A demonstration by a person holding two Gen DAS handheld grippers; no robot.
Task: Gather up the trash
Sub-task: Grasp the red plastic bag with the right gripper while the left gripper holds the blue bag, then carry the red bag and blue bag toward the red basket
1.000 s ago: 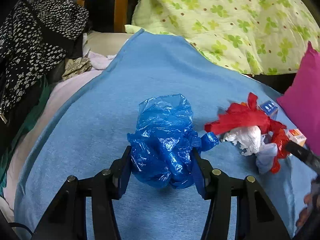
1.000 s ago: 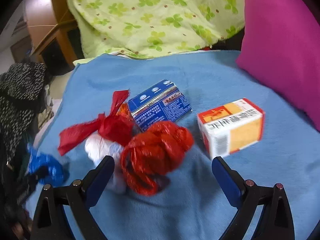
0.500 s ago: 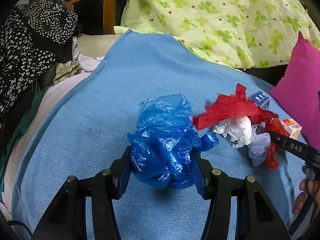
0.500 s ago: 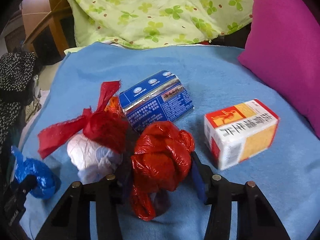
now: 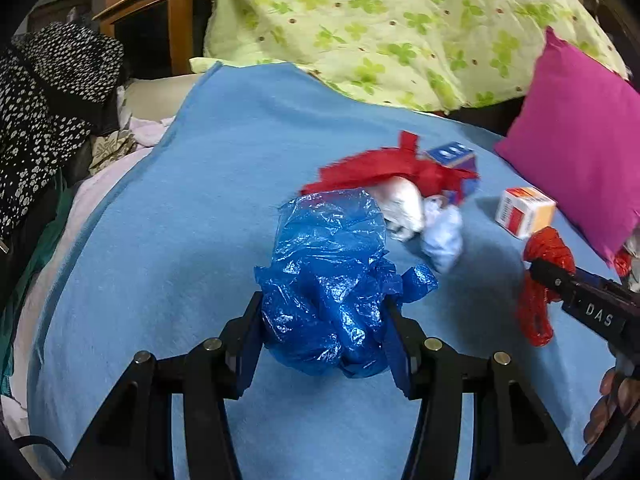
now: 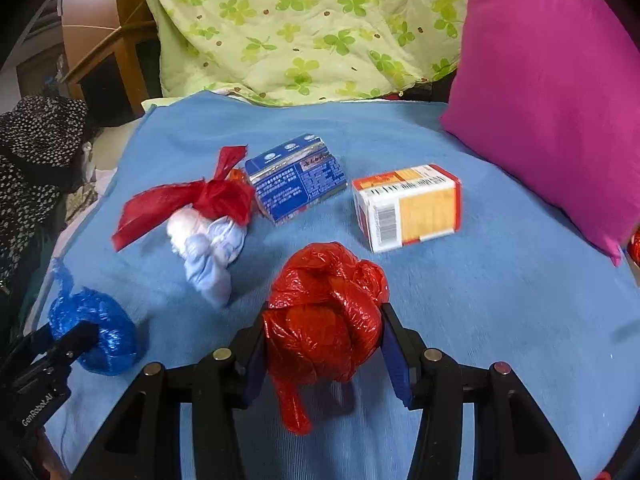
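Note:
My left gripper (image 5: 322, 332) is shut on a crumpled blue plastic bag (image 5: 328, 280), held just above the blue blanket (image 5: 200, 220). My right gripper (image 6: 322, 340) is shut on a balled red plastic bag (image 6: 324, 312), lifted off the blanket; it also shows in the left wrist view (image 5: 542, 276). The blue bag shows at lower left in the right wrist view (image 6: 94, 332). On the blanket lie a red-and-white bag bundle (image 6: 200, 216), a blue carton (image 6: 296, 178) and a white-orange box (image 6: 408, 206).
A magenta pillow (image 6: 552, 92) lies at the right, with a small red item (image 6: 635, 244) at its corner. A green clover quilt (image 6: 304, 28) is piled at the back. Black spotted clothing (image 5: 48, 96) and a wooden cabinet (image 5: 160, 28) are at the left.
My right gripper closed on the red bag and lifted it back from the pile. My left gripper kept hold of the blue bag and moved right, nearer the trash pile.

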